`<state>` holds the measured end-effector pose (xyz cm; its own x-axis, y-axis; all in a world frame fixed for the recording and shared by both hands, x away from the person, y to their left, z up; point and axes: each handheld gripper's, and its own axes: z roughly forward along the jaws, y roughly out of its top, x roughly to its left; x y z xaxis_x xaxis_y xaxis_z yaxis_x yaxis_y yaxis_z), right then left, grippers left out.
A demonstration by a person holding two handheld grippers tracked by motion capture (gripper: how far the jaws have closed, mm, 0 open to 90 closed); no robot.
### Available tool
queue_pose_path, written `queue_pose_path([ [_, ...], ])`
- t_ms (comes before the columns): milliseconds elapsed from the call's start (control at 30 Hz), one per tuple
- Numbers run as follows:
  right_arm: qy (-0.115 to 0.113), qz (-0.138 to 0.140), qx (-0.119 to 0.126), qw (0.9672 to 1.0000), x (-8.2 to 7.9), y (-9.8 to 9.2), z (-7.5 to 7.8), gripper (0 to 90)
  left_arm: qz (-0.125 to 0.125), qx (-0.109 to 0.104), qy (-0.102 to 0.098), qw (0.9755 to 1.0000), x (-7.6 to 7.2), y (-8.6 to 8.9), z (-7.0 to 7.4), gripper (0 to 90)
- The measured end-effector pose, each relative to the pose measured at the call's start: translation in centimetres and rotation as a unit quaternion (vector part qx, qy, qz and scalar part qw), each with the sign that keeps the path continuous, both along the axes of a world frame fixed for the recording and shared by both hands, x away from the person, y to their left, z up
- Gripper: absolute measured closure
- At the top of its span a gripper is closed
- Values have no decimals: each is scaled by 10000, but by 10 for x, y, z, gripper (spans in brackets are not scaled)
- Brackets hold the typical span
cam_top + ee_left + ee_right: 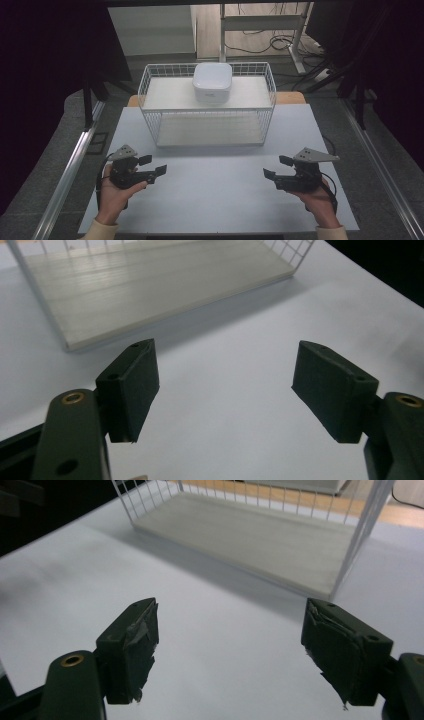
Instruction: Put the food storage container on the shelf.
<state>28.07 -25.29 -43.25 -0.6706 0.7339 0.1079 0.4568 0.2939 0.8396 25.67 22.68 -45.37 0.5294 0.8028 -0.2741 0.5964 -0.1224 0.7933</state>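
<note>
My left gripper [153,165]: I hold it low over the near left part of the table, jaws spread wide with nothing between them. In the left gripper view [225,390] the two black pads stand well apart over bare white tabletop.

My right gripper [276,167]: I hold it over the near right part of the table, jaws likewise parted and empty. In the right gripper view [230,650] the pad faces look ragged, as if covered in torn tape, though I cannot tell for certain what the covering is.

How my grippers face: each points inward and a little forward, toward the middle of the table; they are well apart from each other.

My hands: my left hand [114,192] and right hand [320,200] come in from the near edge, each wrapped round its gripper's body, light sleeves at the wrists.

White box [212,82]: a rounded square white container with a lid, sitting on the upper shelf of the wire rack, toward the middle and back. It is well apart from both grippers.

Wire rack [150,107]: a white two-level wire frame at the far middle of the table, with pale boards as its shelves. The lower shelf [150,285] lies just ahead of both grippers [250,540] and bears nothing.

Table [215,200]: a white top, bare between my grippers and the rack.
</note>
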Motion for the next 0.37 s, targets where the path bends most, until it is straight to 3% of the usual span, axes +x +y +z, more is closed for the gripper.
queue_pose_path([
  [200,-26,-53,-35,10000,-1,1,-3,228,13,111,3,9999,-2,2,-3,244],
  [367,-155,-126,-19,9998,-2,0,-1,198,33,13,41,10000,-2,7,-3,227],
])
